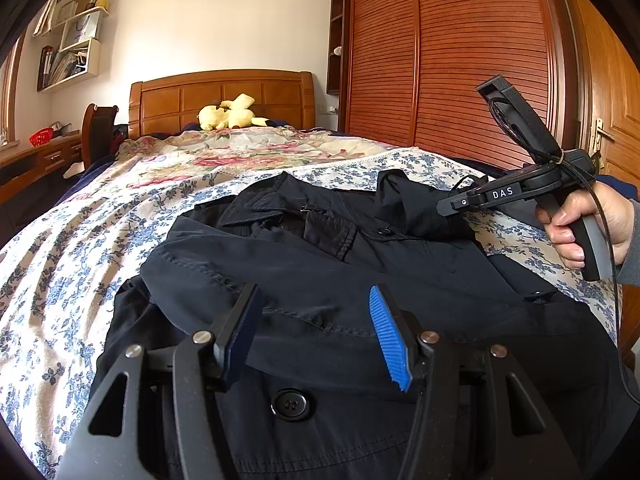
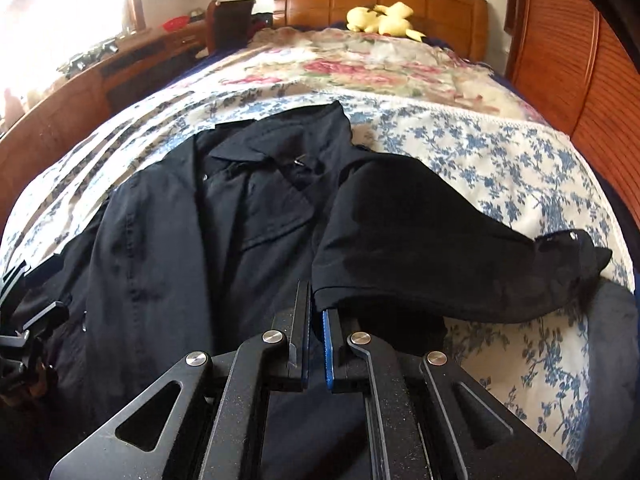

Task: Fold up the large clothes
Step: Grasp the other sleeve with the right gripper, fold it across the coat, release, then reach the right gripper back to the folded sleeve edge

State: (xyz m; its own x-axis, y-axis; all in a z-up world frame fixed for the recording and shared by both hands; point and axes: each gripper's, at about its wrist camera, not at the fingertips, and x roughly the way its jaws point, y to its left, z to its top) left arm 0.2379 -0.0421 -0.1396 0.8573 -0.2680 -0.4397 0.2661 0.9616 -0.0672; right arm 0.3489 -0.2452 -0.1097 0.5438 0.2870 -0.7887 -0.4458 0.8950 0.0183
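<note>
Lying flat on the floral bedspread point(image 1: 60, 248), black coat point(image 1: 320, 280). Left gripper point(image 1: 316, 332) parted above it, empty. Only right wrist view shows right gripper point(image 2: 316, 312) clenched on sleeve point(image 2: 400, 240); left view adds hand point(image 1: 588, 224).

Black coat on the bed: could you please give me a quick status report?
Right claw shut on sleeve cuff, sleeve lifted over black coat. Left claw open above coat, nothing gripped. Nothing in the way on bedspread.

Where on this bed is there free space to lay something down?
Free: blue-flowered sheet between the black coat and the pink-flowered quilt, and right of the lifted sleeve. Crowded: the coat's middle and the headboard end with the yellow plush toy.
</note>
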